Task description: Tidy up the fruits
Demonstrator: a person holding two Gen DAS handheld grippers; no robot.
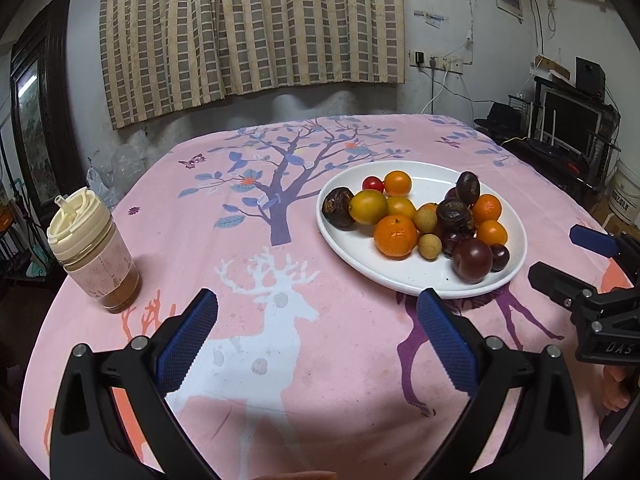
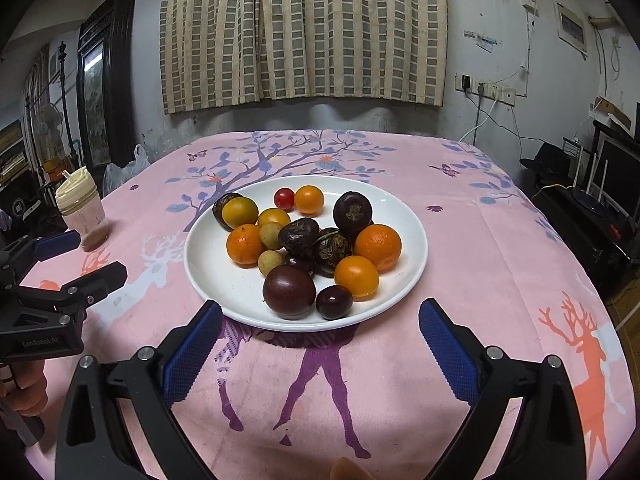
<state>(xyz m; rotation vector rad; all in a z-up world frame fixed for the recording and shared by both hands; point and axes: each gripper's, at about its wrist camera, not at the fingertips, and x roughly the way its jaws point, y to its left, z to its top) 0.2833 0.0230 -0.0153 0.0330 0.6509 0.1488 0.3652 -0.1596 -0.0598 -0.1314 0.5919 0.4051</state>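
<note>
A white plate (image 2: 208, 272) sits on the pink tablecloth and holds mixed fruit: oranges (image 2: 377, 247), dark purple fruits (image 2: 289, 291), small yellow-green longans (image 2: 271, 236), yellow fruits (image 2: 239, 212) and a red cherry tomato (image 2: 284, 198). The plate also shows at right in the left wrist view (image 1: 352, 256). My right gripper (image 2: 320, 336) is open and empty just in front of the plate. My left gripper (image 1: 316, 332) is open and empty over the cloth, left of the plate. Each gripper shows in the other's view: right (image 1: 568, 260), left (image 2: 80, 256).
A lidded cup with a straw spout (image 1: 94, 250) stands at the table's left edge, also in the right wrist view (image 2: 82, 210). A curtained wall lies behind the table. A framed mirror stands left, and electronics and cables stand right.
</note>
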